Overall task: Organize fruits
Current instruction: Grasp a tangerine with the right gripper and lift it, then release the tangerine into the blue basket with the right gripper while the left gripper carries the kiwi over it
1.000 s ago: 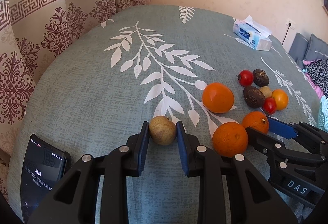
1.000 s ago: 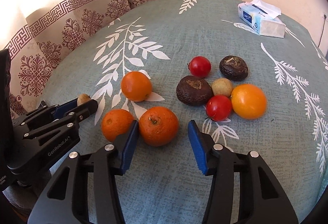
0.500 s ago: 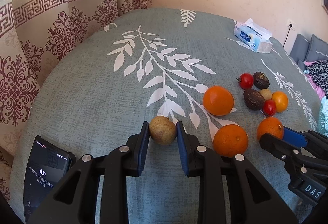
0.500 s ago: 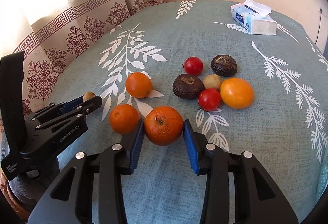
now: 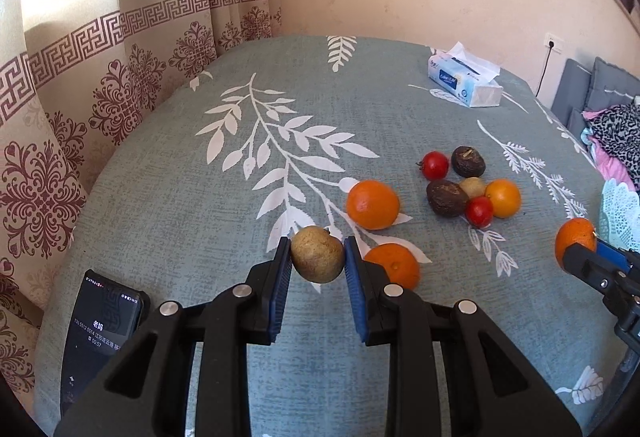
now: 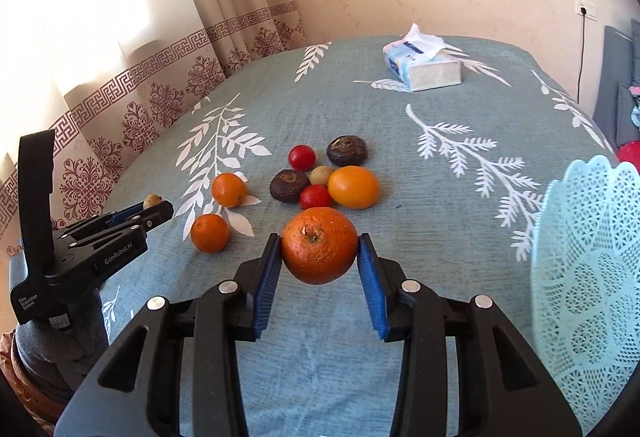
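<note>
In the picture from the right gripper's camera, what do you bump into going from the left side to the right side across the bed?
Left gripper holding a small brown fruit → small orange → big orange in the right gripper → yellow-orange fruit → tissue pack → lacy white basket.

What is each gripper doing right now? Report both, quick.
Left gripper: shut on the small tan fruit.
Right gripper: shut on the orange, jaws just closed further onto it.
</note>
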